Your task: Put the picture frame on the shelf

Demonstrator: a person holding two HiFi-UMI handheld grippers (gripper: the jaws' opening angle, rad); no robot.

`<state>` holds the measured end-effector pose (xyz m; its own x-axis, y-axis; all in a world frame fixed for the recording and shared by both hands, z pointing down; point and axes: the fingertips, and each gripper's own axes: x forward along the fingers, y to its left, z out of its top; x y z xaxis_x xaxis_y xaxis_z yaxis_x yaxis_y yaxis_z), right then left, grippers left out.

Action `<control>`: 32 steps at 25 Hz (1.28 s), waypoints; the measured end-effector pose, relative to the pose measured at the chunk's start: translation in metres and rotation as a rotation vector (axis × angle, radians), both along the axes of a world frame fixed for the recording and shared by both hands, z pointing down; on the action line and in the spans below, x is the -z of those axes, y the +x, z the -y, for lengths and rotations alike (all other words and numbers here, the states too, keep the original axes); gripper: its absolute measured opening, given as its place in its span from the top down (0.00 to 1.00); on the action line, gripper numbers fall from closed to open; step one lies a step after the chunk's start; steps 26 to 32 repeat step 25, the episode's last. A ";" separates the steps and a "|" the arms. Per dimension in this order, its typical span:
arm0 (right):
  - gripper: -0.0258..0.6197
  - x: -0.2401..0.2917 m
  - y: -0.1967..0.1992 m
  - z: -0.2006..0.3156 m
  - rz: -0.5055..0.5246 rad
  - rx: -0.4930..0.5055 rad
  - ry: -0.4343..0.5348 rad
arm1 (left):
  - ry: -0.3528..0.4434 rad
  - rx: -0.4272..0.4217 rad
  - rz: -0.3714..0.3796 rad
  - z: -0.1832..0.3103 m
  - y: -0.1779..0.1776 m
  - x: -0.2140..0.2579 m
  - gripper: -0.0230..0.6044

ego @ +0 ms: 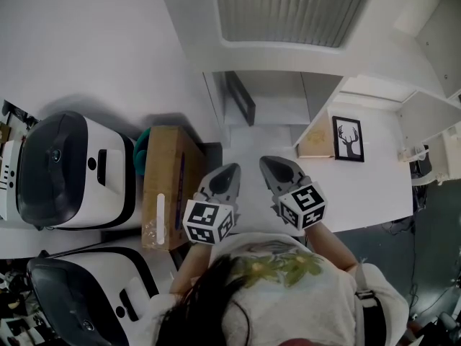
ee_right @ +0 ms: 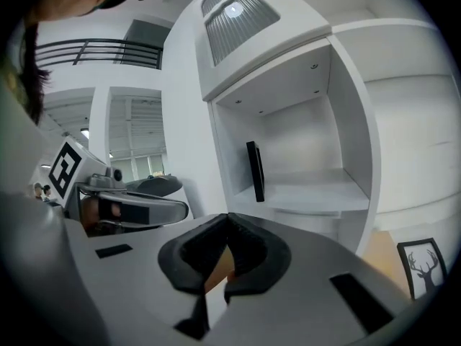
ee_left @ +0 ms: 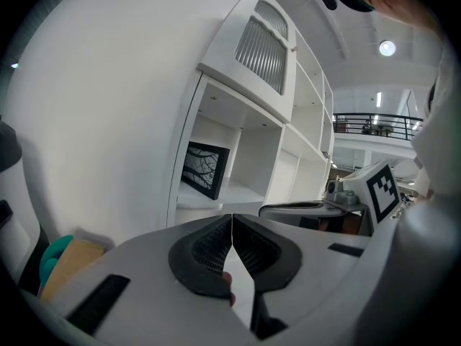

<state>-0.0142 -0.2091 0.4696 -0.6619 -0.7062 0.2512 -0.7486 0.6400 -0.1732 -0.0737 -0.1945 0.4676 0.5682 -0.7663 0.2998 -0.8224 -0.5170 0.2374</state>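
A black picture frame (ego: 240,97) stands on edge inside the open white shelf compartment (ego: 277,114). The left gripper view shows its branch print (ee_left: 204,169); the right gripper view shows the frame (ee_right: 255,170) nearly edge-on. A second frame with a deer print (ego: 348,138) stands on the white ledge to the right, and this deer frame (ee_right: 421,265) also sits low right in the right gripper view. My left gripper (ego: 232,170) and right gripper (ego: 266,161) hover side by side in front of the shelf, short of it. Both the left gripper (ee_left: 232,220) and the right gripper (ee_right: 228,220) are shut with nothing between the pads.
A cardboard box (ego: 169,182) stands on the floor left of the shelf, with a teal object (ego: 142,147) behind it. Two white and black machines (ego: 68,170) fill the far left. Above the compartment is a slatted panel (ego: 288,9). More open shelf bays (ee_left: 306,157) continue to the right.
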 end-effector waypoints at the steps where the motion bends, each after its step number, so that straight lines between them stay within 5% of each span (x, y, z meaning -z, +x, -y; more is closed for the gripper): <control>1: 0.91 0.000 0.001 -0.003 -0.004 0.005 -0.001 | -0.001 -0.004 0.001 -0.001 0.001 0.000 0.91; 32: 0.91 -0.004 0.000 -0.020 -0.006 -0.018 -0.034 | -0.010 -0.013 0.001 -0.016 0.013 -0.006 0.91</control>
